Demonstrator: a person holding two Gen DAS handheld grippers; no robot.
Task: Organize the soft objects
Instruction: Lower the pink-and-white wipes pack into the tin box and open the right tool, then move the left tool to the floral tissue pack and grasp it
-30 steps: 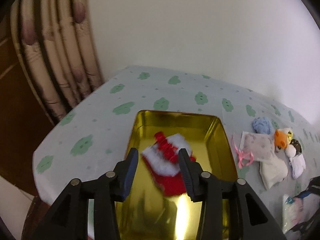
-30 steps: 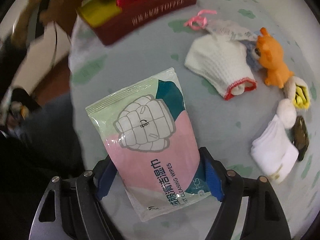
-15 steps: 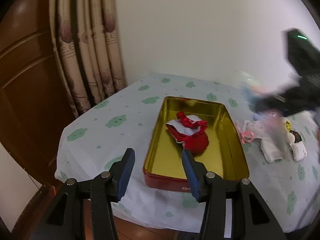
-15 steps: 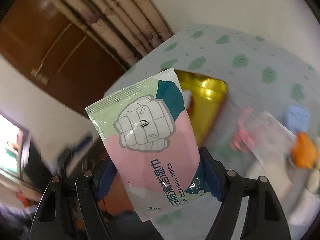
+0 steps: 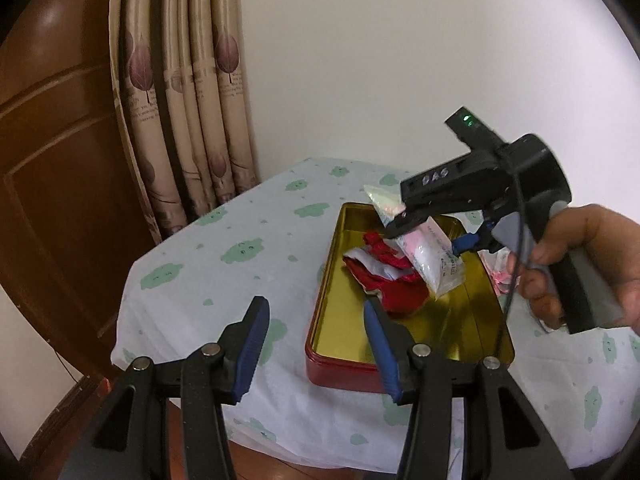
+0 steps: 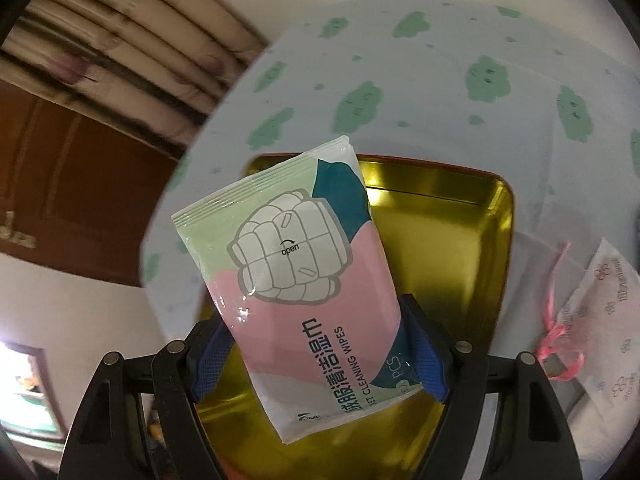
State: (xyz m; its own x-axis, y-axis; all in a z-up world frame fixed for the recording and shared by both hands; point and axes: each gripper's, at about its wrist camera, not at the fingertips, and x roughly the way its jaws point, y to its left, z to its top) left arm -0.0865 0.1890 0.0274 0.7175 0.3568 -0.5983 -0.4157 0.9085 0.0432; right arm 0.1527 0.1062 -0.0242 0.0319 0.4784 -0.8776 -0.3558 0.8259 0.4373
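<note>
A pink, green and teal pack of wet wipes point(image 6: 296, 276) is clamped between the blue pads of my right gripper point(image 6: 320, 364), held above the gold tin tray point(image 6: 472, 240). In the left wrist view the same pack point(image 5: 424, 256) hangs over the tray point(image 5: 344, 312), gripped by the right gripper point(image 5: 428, 236) in a person's hand point(image 5: 580, 260). A red and white pouch point(image 5: 384, 276) lies inside the tray. My left gripper point(image 5: 316, 332) is open and empty, hanging in front of the tray's near left corner.
The table wears a pale cloth with green cloud prints point(image 5: 240, 248). A white gauze bag with a pink ribbon point(image 6: 592, 312) lies right of the tray. Curtains point(image 5: 188, 92) and a brown wooden door point(image 5: 52, 160) stand at the back left. The table's near edge drops off below the tray.
My left gripper let go of the red pouch and drew back from the tray. My right gripper swung the wipes pack from the table's right side over the tray.
</note>
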